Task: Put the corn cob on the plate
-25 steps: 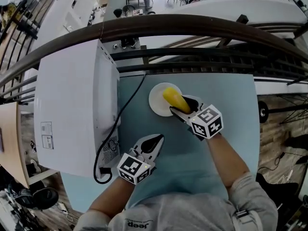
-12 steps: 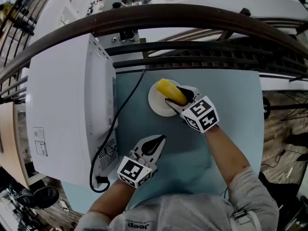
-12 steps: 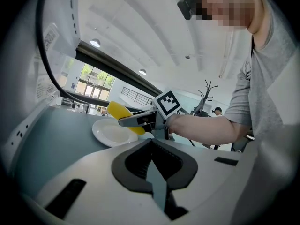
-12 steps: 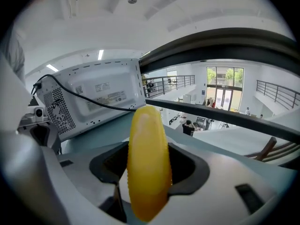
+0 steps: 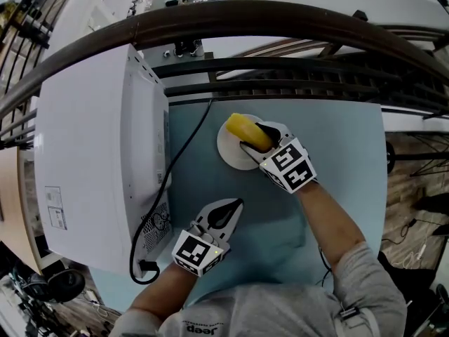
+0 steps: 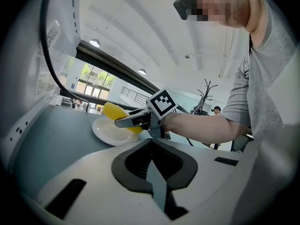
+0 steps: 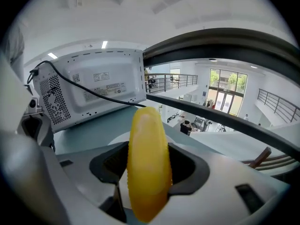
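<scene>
Corn cob (image 5: 247, 133) rear hidden, plate (image 5: 228, 155) partly covered

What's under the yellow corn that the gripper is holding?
The white plate is under the corn cob, which the right gripper grips. The cob and gripper cover part of the plate, so whether the cob touches it yet cannot be seen.
</scene>
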`<action>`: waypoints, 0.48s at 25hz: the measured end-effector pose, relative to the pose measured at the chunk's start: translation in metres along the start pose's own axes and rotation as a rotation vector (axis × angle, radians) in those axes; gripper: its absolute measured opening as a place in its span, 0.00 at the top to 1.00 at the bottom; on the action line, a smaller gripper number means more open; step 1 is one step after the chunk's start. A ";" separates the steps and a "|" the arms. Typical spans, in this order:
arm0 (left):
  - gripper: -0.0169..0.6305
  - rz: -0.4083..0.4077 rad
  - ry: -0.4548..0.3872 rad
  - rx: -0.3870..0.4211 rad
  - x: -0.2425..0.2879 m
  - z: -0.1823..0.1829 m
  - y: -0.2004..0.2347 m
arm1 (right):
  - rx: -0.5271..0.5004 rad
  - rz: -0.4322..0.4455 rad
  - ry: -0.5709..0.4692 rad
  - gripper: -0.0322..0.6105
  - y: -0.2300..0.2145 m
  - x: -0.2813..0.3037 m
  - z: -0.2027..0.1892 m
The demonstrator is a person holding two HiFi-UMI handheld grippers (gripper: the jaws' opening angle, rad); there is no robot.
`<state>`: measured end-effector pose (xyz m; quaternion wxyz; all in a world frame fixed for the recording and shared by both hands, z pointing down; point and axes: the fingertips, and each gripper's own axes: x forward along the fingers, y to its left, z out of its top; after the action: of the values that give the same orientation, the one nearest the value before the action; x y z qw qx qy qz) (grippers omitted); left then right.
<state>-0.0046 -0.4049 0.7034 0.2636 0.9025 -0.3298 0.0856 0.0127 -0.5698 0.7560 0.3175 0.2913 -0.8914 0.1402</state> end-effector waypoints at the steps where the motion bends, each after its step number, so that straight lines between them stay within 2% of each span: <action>1: 0.96 0.001 0.001 0.001 0.000 0.000 0.000 | -0.008 -0.001 0.009 0.54 0.001 0.001 -0.001; 12: 0.96 0.006 0.001 0.001 -0.002 -0.001 0.003 | -0.150 -0.046 0.102 0.54 0.001 0.012 -0.010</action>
<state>-0.0077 -0.4049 0.7051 0.2631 0.9015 -0.3323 0.0871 0.0091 -0.5695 0.7713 0.3865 0.2799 -0.8751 0.0803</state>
